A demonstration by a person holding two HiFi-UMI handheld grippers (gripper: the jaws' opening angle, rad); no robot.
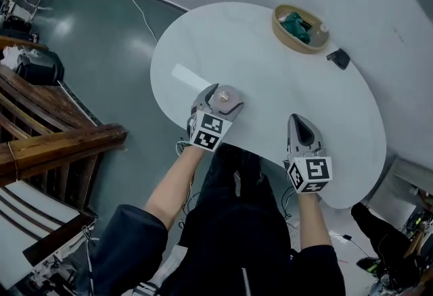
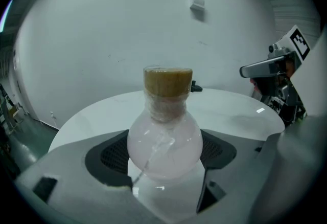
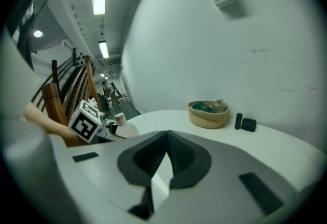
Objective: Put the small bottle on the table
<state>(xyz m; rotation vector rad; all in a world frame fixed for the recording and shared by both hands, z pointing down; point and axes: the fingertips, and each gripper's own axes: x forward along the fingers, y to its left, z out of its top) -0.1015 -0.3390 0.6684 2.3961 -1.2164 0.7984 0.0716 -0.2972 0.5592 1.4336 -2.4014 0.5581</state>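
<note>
1. Clamping the belly of the small bottle [image 2: 164, 138], the left gripper [image 1: 220, 103] holds it upright near the 7 o'clock edge of the table [image 1: 270, 82];
2. the right gripper [image 1: 302, 131], at 5 o'clock, has its jaws pressed together, empty;
3. released tilted, the round bottle may roll off.

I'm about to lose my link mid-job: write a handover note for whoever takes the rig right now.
Left gripper: jaws closed on the small round pale-pink bottle with a wooden cap, upright, near the front edge of the round white table.
Right gripper: jaws together, empty, above the table's front edge.
Done: the bottle is low over the table; I cannot tell whether its base touches.
Left: set it down, open the jaws, back away.
The woven basket sits at the far edge, out of the way.
</note>
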